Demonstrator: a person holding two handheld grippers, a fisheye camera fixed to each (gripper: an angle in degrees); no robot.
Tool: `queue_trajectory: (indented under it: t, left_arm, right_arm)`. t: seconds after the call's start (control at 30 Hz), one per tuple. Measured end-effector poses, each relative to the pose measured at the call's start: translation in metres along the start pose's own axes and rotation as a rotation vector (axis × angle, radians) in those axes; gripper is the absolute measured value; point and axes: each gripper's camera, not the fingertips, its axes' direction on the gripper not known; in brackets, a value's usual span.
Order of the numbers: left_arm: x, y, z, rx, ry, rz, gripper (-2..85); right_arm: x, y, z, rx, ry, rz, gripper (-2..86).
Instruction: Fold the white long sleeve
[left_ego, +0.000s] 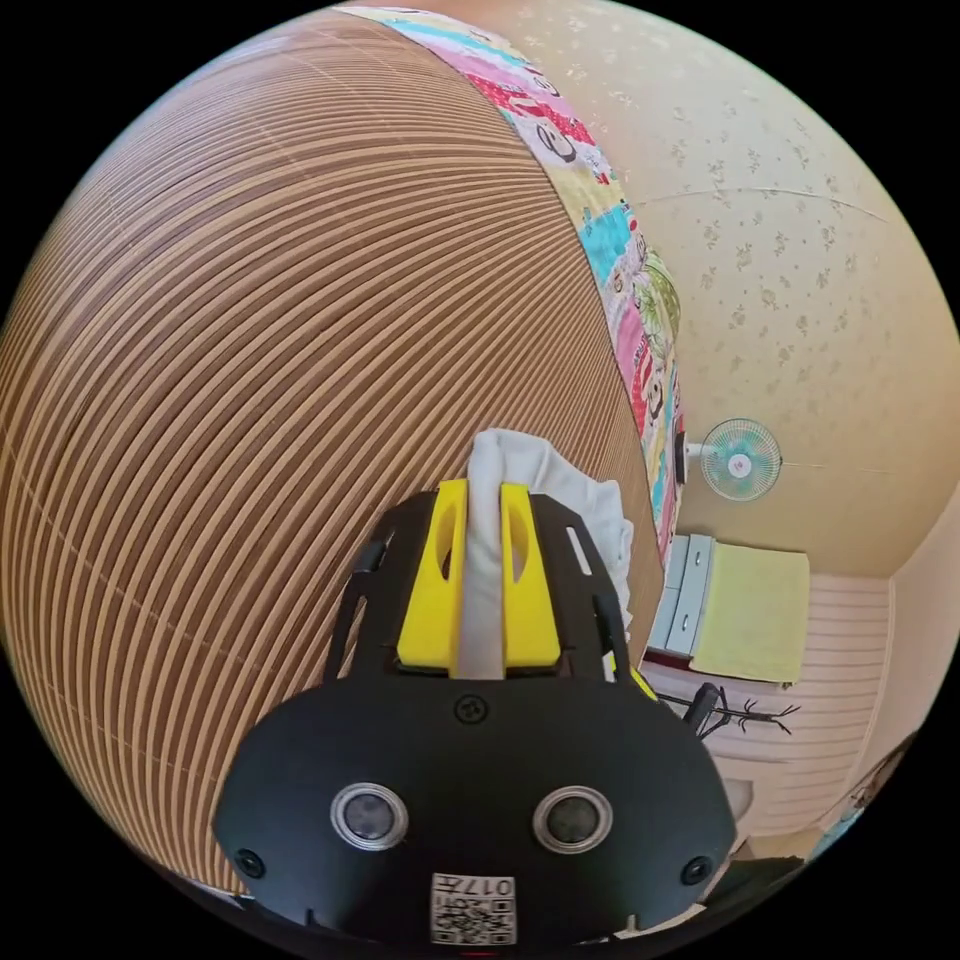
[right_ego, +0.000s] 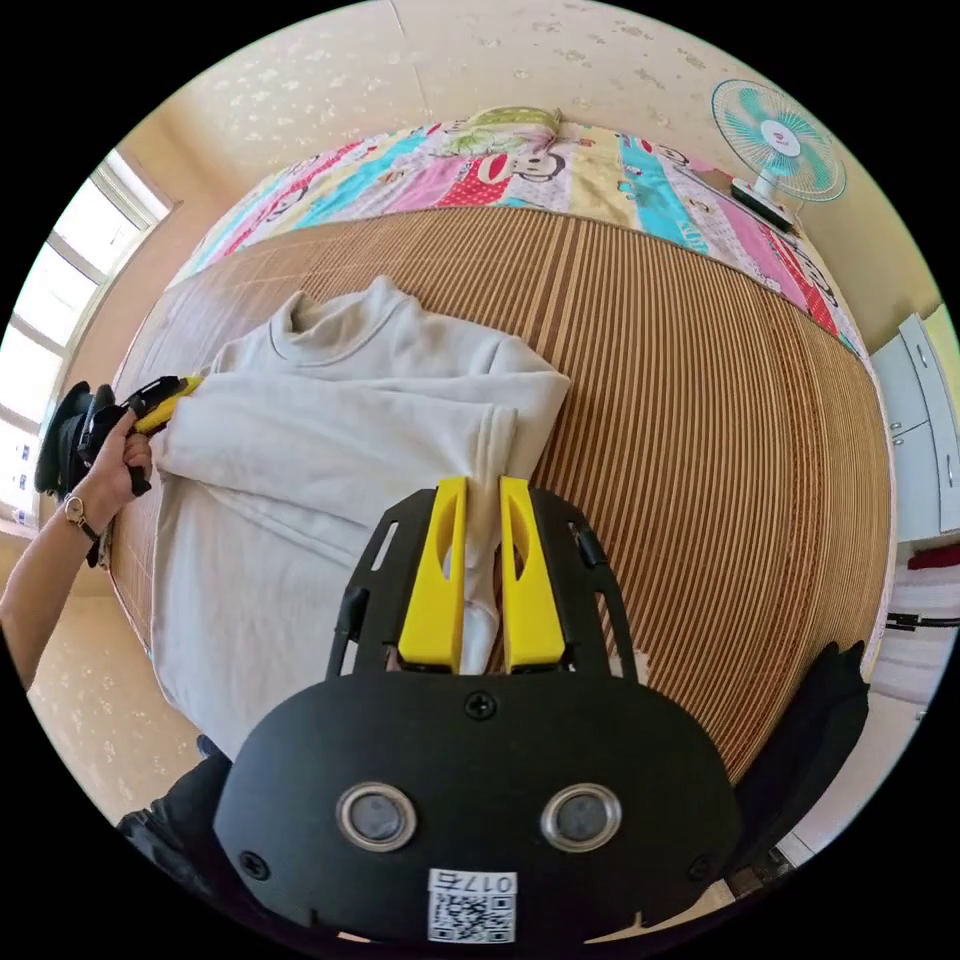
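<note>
Grippers working a white long sleeve on a striped bamboo mat. In the right gripper view we are seeing the garment lying across the left-centre of the frame, collar toward the top, body running down toward the lower left, w/ one sleeve folded across the chest. We are holding the right gripper at centre-bottom, its yellow jaws narrow and pressing a fold of the shirt's right-hand edge between them; cloth is showing in the gap. At the left edge of that frame a hand is gripping the left gripper, whose yellow tip is meeting the shirt's edge near the shoulder; from this angle we cannot tell how its jaws are standing.

In the left gripper view we are seeing that tool at centre-bottom, jaws narrow and clamping a bunched strip of white cloth, which is bulging out past the tips and spilling to the right. Mat is taking up the left and centre of the frame.

Patchwork quilt w/ cartoon print is lining the mat's far edge along the top of the right gripper view. Teal fan is standing in the upper right, beside a pale floral wall. Window is glowing at the left edge.
</note>
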Motion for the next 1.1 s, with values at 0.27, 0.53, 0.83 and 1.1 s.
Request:
queue_trajectory:
  t: [0.27,0.53,0.83,1.1]
  left_arm:
    - [-0.001,0.096,-0.128,-0.104,-0.201,0.458,13.0]
    - [-0.091,0.262,-0.201,-0.613,-0.345,0.437,15.8]
    - [-0.13,0.26,-0.178,-0.861,-0.318,0.498,5.6]
    - [-0.113,0.216,-0.207,-1.094,-0.198,0.663,4.0]
  right_arm:
    - [0.036,0.083,-0.051,-0.011,-0.19,0.012,9.2]
    - [0.032,0.246,-0.027,-0.6,-0.149,-0.082,11.1]
    - [0.083,0.247,0.011,-0.699,-0.507,0.157,12.5]
    - [0.128,0.239,0.025,-0.709,-0.99,0.149,13.9]
